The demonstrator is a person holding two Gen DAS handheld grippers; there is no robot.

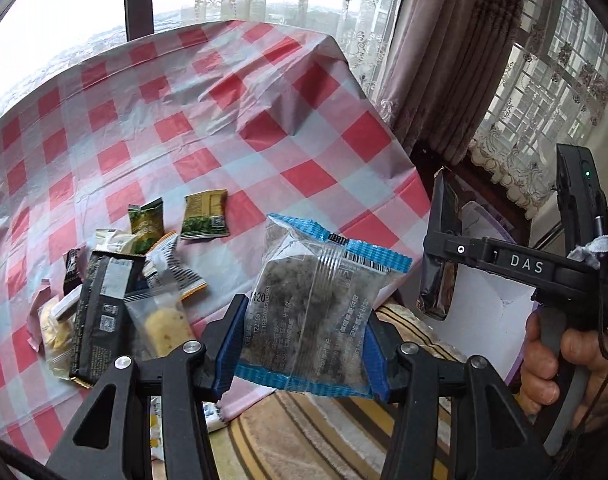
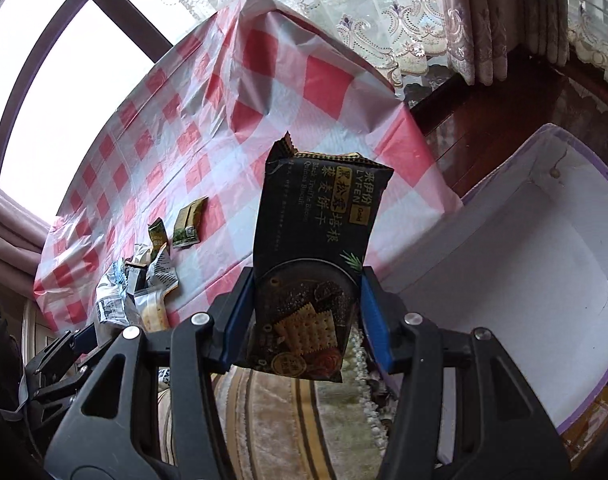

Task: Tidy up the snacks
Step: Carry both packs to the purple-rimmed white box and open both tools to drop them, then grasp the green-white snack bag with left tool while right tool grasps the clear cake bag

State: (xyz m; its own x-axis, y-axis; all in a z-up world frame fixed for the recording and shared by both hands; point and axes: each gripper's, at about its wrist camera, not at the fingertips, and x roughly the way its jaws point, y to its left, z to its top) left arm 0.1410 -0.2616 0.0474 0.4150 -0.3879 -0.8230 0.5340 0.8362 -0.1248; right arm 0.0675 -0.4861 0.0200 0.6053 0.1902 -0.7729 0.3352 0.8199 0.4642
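Observation:
My left gripper is shut on a clear snack packet with blue edges, held in the air past the table's near edge. My right gripper is shut on a black biscuit packet, held upright above the floor beside a white box with purple rim. The right gripper and its black packet also show in the left wrist view, over the box. A pile of several snack packets lies on the checked tablecloth; it also shows in the right wrist view.
Two green packets lie apart from the pile. The red and white cloth hangs over the table's edge. A striped rug covers the floor below. Curtains and windows stand behind the table.

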